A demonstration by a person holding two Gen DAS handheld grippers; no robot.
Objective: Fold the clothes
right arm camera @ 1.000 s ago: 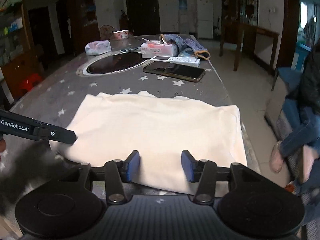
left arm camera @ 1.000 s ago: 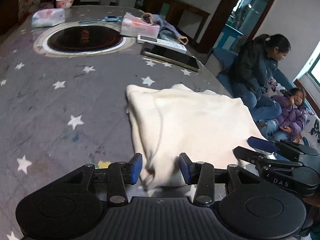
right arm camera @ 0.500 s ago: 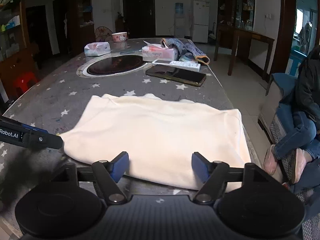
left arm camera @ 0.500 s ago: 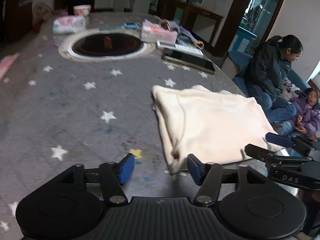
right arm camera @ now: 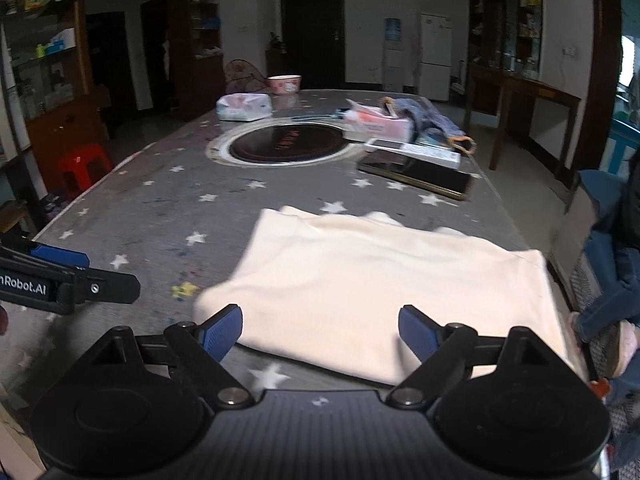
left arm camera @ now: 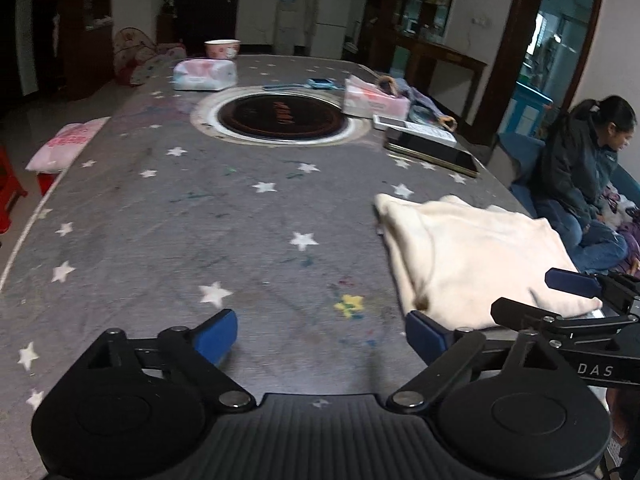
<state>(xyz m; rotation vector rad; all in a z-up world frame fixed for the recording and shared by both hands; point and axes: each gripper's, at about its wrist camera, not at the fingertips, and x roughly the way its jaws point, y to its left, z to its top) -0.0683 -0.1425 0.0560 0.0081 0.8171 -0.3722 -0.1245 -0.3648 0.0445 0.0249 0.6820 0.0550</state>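
Garment (right arm camera: pixel 384 280): folded, cream, lower centre of frame, right edge at worktop (right arm camera: pixel 168 200) lip; could slide off if nudged. Left tool (left arm camera: pixel 320 334), right tool (right arm camera: pixel 320 328): jaws just spread, empty.

A home's dining room: a fridge (right arm camera: pixel 435 56) is standing by the wall, wooden cabinets (right arm camera: pixel 505 32) lining it, a star-patterned desk (left arm camera: pixel 168 208) filling the middle.

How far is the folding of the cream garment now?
Done: the cream garment lies as a flat folded rectangle on the star-patterned table. In hand: nothing; the left gripper and right gripper have just been opening, with nothing clamped. Left: perhaps one further fold.
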